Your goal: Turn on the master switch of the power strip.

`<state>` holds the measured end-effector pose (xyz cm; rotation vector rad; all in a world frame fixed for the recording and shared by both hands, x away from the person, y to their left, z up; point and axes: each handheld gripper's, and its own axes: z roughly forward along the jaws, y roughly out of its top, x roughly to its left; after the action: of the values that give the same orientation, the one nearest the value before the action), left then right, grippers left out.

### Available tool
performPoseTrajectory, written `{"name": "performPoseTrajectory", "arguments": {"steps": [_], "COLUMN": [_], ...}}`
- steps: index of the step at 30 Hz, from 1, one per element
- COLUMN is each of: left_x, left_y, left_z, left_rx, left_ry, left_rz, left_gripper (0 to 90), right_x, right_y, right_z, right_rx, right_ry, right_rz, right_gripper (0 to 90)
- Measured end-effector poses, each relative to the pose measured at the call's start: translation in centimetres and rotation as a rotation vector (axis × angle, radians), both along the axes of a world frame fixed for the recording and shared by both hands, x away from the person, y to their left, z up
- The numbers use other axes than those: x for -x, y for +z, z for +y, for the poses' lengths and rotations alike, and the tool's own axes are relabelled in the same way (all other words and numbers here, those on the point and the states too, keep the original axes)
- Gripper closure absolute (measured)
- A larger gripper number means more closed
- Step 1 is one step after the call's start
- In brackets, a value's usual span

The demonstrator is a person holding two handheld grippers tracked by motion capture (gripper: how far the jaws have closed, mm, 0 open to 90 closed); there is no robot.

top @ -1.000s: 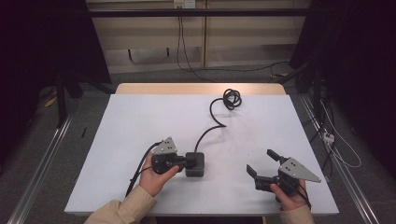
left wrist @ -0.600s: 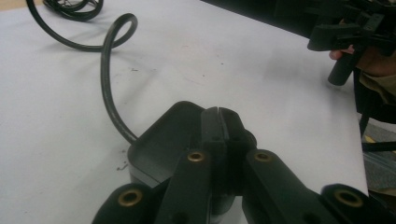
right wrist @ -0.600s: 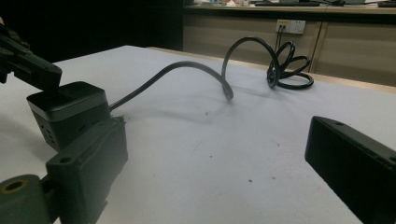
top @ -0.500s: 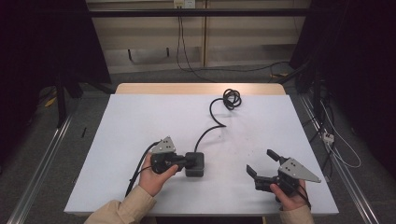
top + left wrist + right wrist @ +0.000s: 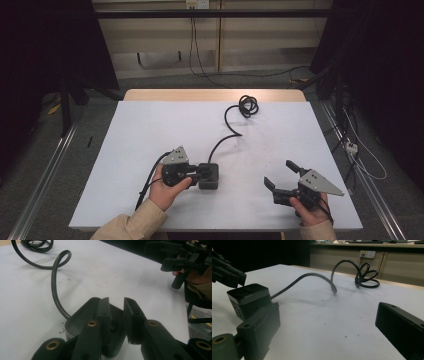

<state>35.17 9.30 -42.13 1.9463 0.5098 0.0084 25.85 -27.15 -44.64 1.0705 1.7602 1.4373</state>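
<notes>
Adapter block [image 5: 208, 176] sits near the table's [image 5: 150, 130] front edge: rigid, compact, probably light; stiff cable [image 5: 227, 131] will tug back. Take it across the flat sides. Left gripper [image 5: 202, 172] has just been opening, its jaws loose around the block. Right gripper [image 5: 281, 176] spread, empty. Left gripper view shows the pad gap; high view shows the far coil.

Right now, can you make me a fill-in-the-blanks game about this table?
1. The black box lies at the jaws of the ___ gripper.
2. A black ___ runs from the box to a coil.
3. The right gripper has its jaws ___.
4. The table is ___ in colour.

Missing words: left; cable; open; white
</notes>
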Motion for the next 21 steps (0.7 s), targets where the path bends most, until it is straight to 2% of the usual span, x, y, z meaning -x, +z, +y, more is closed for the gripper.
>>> {"name": "performPoseTrajectory", "arguments": {"steps": [14, 21], "left_x": [0.07, -0.03], "left_y": [0.38, 0.68], "left_z": [0.26, 0.85], "left_rx": [-0.005, 0.001], "left_ry": [0.000, 0.020], "left_rz": [0.002, 0.008], "left_gripper": [59.7, 45.2], "right_x": [-0.19, -0.24], "right_y": [-0.04, -0.06], "right_z": [0.16, 0.25], "right_rx": [0.002, 0.004], "right_ry": [0.006, 0.011], "right_rz": [0.001, 0.004], "right_gripper": [5.3, 5.4]}}
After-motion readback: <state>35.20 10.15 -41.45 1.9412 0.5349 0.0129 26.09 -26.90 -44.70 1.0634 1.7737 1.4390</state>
